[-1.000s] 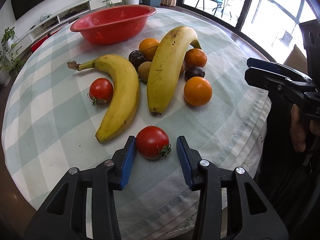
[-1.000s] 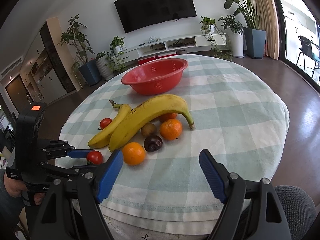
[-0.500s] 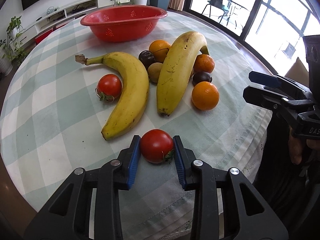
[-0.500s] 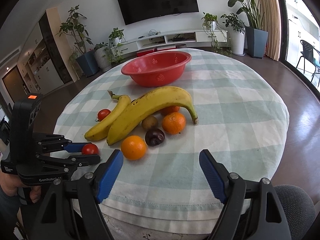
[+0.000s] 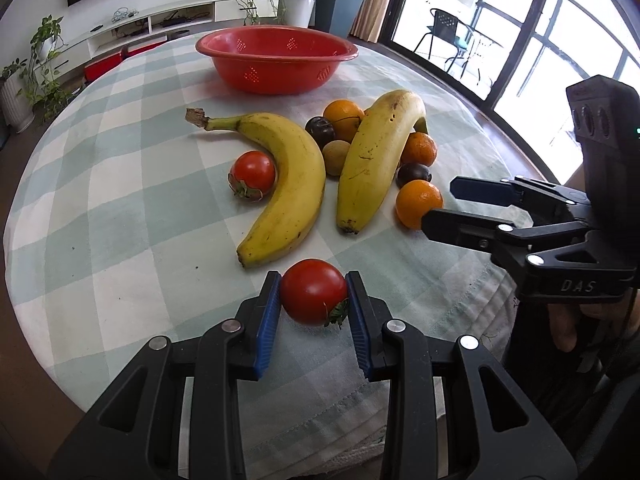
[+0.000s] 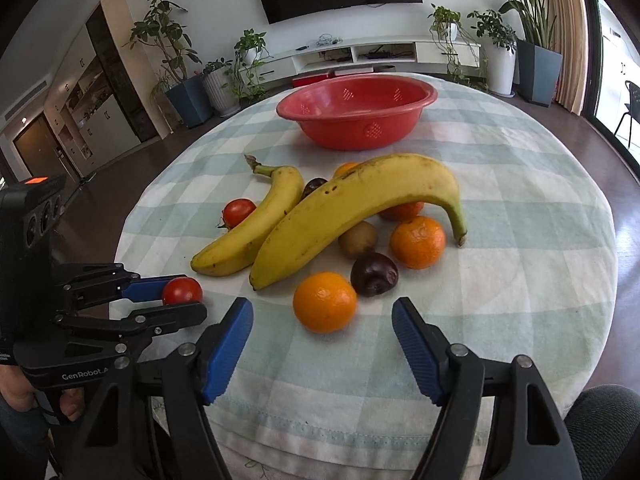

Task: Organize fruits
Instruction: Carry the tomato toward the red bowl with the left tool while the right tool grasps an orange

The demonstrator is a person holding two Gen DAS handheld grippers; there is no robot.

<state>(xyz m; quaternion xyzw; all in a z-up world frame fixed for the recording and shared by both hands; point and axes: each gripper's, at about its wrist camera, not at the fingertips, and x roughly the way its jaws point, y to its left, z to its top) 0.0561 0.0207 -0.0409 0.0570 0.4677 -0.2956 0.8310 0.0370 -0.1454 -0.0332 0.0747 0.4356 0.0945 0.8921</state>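
Left wrist view showed the left gripper clamped on the round red tomato at six o'clock, presumably for the red perforated plastic basin at twelve, while the right gripper gaped empty.

White letters "DAS" stand on the black plastic body of the right hand-held gripper. White lettering "GenRobot.A" stands on the black plastic body of the left hand-held gripper.

Glossy tomato; woven cloth tablecloth; seemingly plastic basket.
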